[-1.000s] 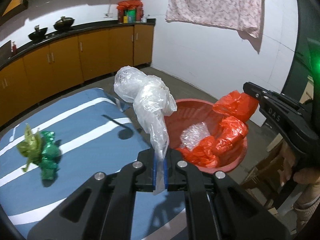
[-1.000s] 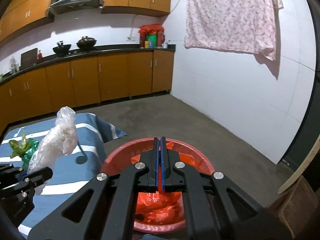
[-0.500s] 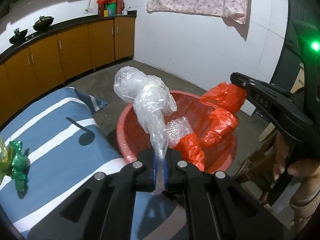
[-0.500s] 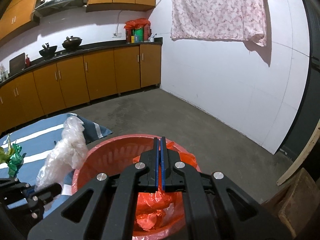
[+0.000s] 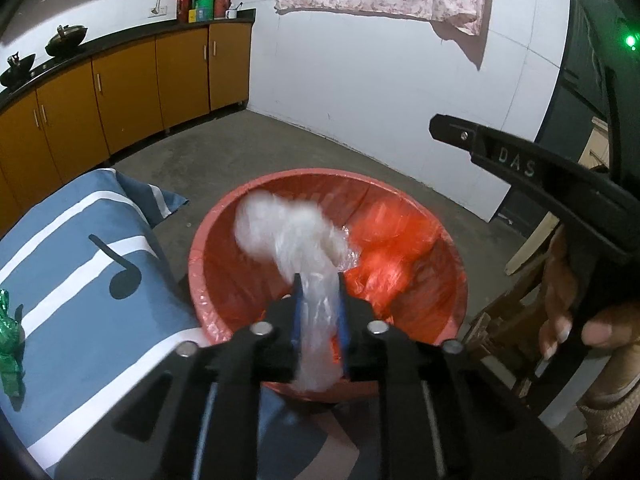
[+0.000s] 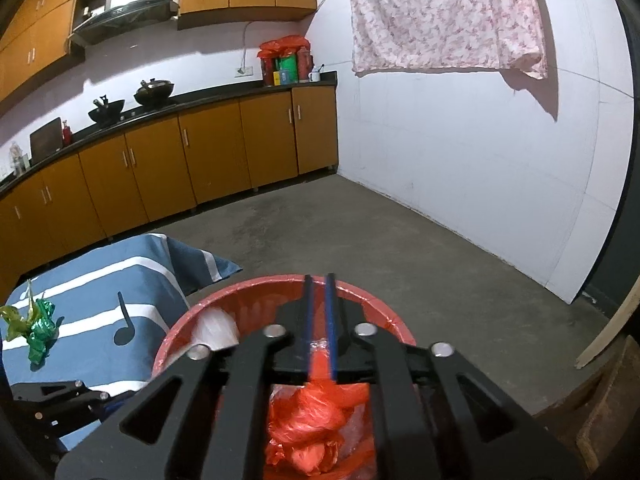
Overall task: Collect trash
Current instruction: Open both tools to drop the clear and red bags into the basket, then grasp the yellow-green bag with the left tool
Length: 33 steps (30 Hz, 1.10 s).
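the left gripper [image 5: 318,292] is standing parted, the clear plastic bag [image 5: 296,240] slipping out ahead of it over the red basin [image 5: 208,264] — the green wrapper [image 5: 8,344] is lying far to its left, nearer than to the also-parted right gripper [image 6: 319,312].

A basin [image 5: 256,208] is set on the floor [image 6: 360,240] just off the right edge of a cloth-covered surface [image 5: 72,264]. Crumpled bags [image 6: 312,420] are contained in it. Foil wrappers [image 6: 36,328] are left near the surface's left edge.
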### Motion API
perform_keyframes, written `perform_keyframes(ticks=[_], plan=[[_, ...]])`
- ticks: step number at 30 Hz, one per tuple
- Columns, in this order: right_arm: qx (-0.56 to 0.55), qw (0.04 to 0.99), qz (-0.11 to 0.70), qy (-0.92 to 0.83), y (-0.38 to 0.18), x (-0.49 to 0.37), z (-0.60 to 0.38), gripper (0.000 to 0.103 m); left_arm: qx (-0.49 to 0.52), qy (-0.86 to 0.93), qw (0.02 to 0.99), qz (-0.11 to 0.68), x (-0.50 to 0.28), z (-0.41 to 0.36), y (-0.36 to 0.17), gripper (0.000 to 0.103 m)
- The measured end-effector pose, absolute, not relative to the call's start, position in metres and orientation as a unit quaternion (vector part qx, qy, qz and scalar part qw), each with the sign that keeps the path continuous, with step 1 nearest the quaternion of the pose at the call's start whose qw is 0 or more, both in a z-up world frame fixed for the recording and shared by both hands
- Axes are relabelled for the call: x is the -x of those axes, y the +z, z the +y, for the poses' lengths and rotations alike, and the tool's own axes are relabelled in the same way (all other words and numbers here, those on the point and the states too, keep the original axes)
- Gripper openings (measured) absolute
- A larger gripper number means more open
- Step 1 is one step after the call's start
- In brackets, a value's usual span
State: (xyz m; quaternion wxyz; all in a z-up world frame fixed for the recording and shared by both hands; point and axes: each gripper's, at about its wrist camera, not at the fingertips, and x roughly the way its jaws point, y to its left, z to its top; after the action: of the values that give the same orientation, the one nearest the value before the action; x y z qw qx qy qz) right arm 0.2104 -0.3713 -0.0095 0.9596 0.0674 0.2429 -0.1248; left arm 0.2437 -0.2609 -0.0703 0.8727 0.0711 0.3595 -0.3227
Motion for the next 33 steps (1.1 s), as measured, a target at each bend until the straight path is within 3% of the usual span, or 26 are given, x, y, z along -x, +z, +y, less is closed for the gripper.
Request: perform_keyframes(ticks=[2,5,8,11,13,19,26,33], plan=[[-0.073,0.959,0.242,-0.125,-0.010,-0.206,-0.373,0.038,-0.070,-0.320,0.873,0.361,-0.244,-0.258,-0.072,0.028],[-0.071,0.960,0.235,-0.136,-0.009,-0.196,-0.372,0.055,-0.072,-0.305,0.880,0.357,-0.242,-0.249,-0.071,0.037],[-0.060,0.961,0.223,-0.150,-0.006,-0.187,-0.369,0.077,-0.065,-0.282,0.892,0.348,-0.240,-0.234,-0.065,0.053],[-0.065,0.963,0.213,-0.154,-0.003,-0.179,-0.367,0.092,-0.056,-0.250,0.907,0.335,-0.234,-0.213,-0.057,0.066],[-0.072,0.963,0.209,-0.155,-0.001,-0.176,-0.363,0.095,-0.049,-0.226,0.916,0.328,-0.230,-0.195,-0.051,0.075],[-0.073,0.964,0.219,-0.129,-0.005,-0.176,-0.339,0.096,-0.046,-0.132,0.943,0.302,-0.219,-0.128,-0.037,0.084],[-0.053,0.967,0.234,-0.087,-0.012,-0.180,-0.293,0.096,-0.053,0.033,0.958,0.280,-0.229,-0.041,-0.030,0.085],[-0.046,0.965,0.253,-0.053,-0.019,-0.190,-0.254,0.096,-0.012,0.081,0.942,0.327,-0.259,0.010,-0.048,0.084]])
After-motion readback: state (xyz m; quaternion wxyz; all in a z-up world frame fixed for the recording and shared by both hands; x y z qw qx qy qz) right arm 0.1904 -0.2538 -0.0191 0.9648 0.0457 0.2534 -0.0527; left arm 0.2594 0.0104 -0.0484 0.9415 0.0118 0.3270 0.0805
